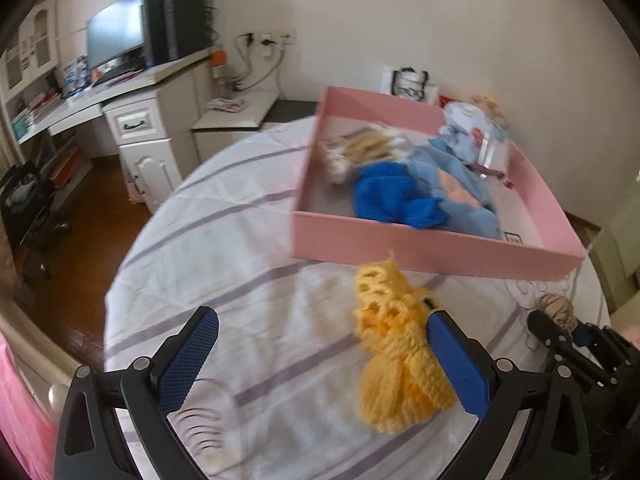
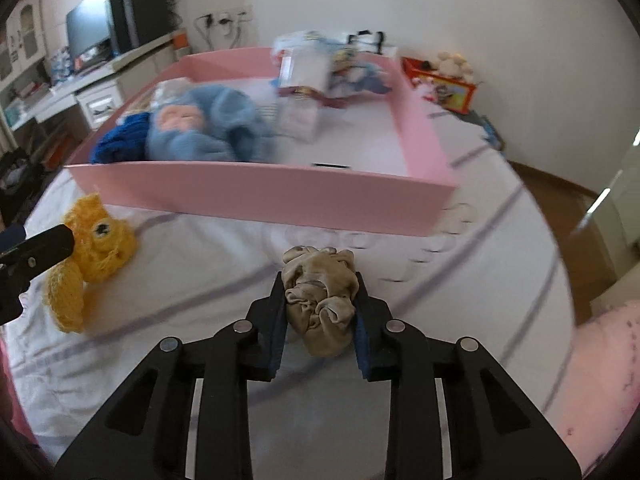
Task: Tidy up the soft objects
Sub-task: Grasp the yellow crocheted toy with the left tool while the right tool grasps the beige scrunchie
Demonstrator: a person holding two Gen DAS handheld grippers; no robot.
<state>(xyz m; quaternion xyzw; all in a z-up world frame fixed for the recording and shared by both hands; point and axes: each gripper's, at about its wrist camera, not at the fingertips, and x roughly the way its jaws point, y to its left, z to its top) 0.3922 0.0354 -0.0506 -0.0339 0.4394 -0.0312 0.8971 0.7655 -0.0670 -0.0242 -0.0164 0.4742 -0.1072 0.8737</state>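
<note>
Right gripper (image 2: 320, 300) is clamped on a crumpled beige fabric scrunchie (image 2: 320, 300), pads pressing both its sides, above the striped bedsheet (image 2: 200, 288) just short of the pink tray's (image 2: 260, 196) near wall. Left gripper (image 1: 324, 354) stands wide open, its right finger (image 1: 456, 364) touching a yellow crocheted toy (image 1: 396, 356) that lies on the sheet beside the tray. Blue knits and a light-blue doll (image 2: 200, 128) sit inside the tray, blurred.

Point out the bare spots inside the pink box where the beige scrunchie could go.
The pink box floor is bare at its right front, between the light blue plush and the right wall. The left side and back corner with packaged items are crowded.
</note>
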